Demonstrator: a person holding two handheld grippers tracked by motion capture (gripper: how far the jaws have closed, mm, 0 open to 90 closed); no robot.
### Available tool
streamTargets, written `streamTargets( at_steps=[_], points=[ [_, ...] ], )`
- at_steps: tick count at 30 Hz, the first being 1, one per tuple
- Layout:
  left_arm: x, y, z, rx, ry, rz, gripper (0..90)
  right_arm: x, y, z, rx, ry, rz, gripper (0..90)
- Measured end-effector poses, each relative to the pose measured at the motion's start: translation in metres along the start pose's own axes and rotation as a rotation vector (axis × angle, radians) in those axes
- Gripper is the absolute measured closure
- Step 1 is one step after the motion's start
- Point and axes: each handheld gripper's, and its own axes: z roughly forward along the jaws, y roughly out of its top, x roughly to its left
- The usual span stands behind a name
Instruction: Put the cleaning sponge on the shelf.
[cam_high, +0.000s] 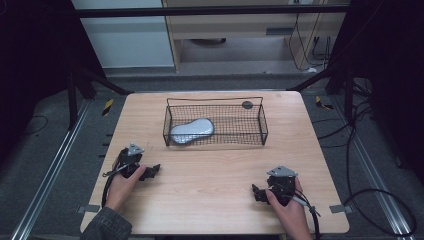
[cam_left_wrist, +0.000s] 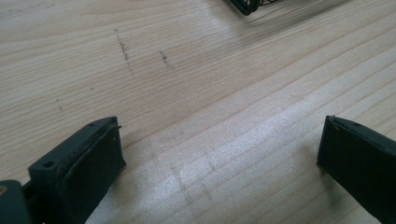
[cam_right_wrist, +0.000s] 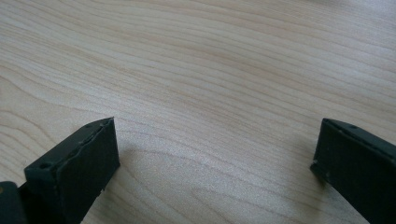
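Wooden table (cam_high: 210, 170) bears a wire basket (cam_high: 215, 123) holding a silvery pouch (cam_high: 191, 131); nearer than it, left gripper (cam_high: 152, 171) and right gripper (cam_high: 257, 193) rest released, nothing begun.

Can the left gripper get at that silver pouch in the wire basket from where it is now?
Probably yes. The left gripper is open and holds nothing, and bare table lies between it and the wire basket. The basket is open-topped, so the silver pouch at its left end would need reaching from above, over the wall.

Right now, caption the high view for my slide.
Two open claws rest on the table before a wire basket holding a grey pouch.
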Motion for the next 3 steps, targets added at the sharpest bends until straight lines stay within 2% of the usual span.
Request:
streamTargets(
  at_steps=[3],
  points=[
    [0.0, 0.0, 0.0, 0.0, 0.0, 0.0, 0.0, 0.0, 0.0001, 0.0, 0.0, 0.0, 0.0, 0.4]
  ],
)
